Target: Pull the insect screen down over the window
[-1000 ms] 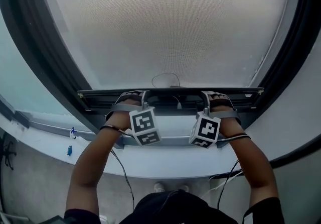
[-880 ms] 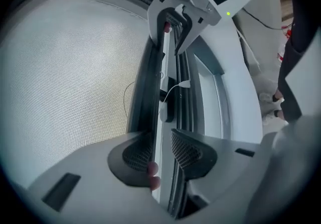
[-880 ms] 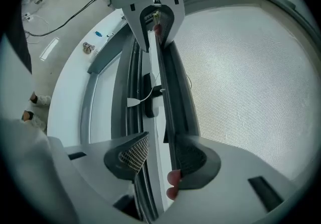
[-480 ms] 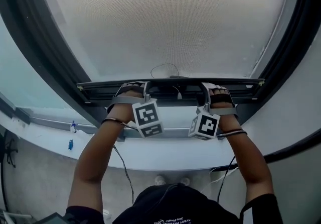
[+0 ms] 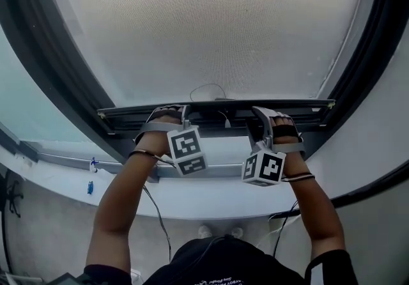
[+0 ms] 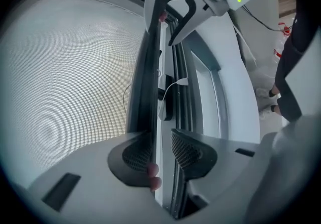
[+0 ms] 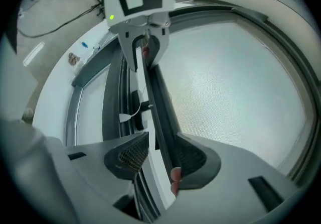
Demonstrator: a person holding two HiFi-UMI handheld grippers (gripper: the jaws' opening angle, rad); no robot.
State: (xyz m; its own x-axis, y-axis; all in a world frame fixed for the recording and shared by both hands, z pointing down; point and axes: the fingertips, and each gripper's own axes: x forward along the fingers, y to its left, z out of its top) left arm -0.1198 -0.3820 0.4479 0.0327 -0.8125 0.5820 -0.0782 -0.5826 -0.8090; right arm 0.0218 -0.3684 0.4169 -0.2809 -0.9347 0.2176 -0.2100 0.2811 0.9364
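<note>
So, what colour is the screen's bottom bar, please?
Dark grey bar; head view shows it best.

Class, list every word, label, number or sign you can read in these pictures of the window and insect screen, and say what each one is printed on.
No word or number can be read in any view.
Left marker cube and right marker cube: black-and-white square patterns only, no letters or digits.
Faint print on the person's dark shirt: too small and blurred to read.
</note>
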